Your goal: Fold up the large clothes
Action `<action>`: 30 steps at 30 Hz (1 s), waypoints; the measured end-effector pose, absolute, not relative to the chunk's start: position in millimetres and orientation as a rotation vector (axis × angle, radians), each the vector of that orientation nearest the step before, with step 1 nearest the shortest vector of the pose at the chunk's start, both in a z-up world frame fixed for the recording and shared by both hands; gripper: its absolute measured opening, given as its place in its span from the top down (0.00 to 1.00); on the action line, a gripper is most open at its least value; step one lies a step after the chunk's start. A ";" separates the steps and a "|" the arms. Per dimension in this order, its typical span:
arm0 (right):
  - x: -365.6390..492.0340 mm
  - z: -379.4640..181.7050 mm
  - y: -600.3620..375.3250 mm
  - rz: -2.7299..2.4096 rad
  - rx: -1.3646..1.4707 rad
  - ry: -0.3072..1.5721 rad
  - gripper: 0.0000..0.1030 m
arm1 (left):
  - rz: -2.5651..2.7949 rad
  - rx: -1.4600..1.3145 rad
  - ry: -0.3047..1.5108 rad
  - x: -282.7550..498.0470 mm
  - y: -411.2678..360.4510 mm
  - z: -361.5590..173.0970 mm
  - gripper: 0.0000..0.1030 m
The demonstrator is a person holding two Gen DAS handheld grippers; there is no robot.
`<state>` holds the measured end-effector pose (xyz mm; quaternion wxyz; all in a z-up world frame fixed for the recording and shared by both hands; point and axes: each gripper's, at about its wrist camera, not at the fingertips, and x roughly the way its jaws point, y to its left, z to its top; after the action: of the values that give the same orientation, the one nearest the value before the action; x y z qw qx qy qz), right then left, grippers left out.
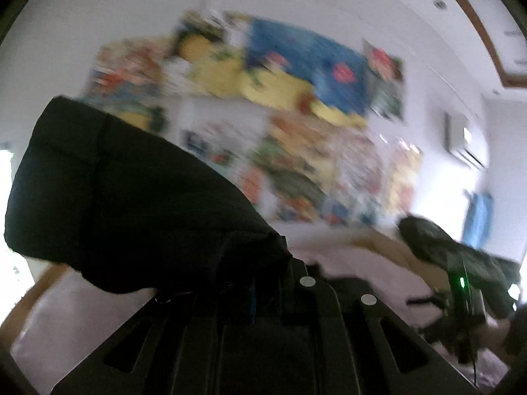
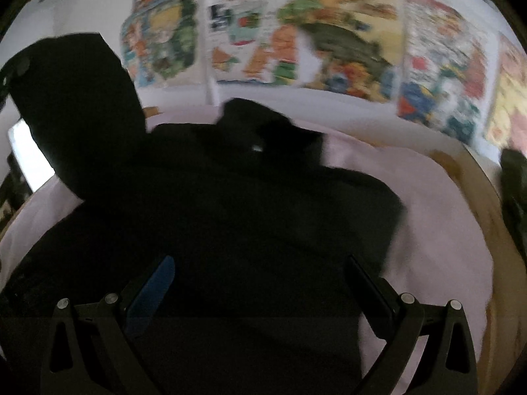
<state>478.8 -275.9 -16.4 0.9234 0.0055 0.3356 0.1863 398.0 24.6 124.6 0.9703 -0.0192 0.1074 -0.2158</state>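
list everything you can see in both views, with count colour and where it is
black garment: one, black, spread over the pink sheet, one part lifted up at the left by the left gripper
pink sheet: one, pale pink, under the garment
posters: several, multicoloured, blurred, covering the white wall behind
dark green cloth: one, bunched at the right edge of the sheet
air conditioner: one, white, high on the right wall
blue item: one, hanging near the right wall, too blurred to name
left gripper: one, black, fingers closed on a lifted fold of the garment
right gripper: one, black with a blue pad, fingers open above the garment
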 end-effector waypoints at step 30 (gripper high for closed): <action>507.2 -106.5 -419.2 0.859 1.150 0.751 0.00 | -0.910 0.357 0.792 467.7 -160.0 -69.9 0.16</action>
<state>507.2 -419.2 -106.5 0.6895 0.5144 0.3358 0.3838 467.7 -160.0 -69.9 0.8086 0.1668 0.3703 -0.4257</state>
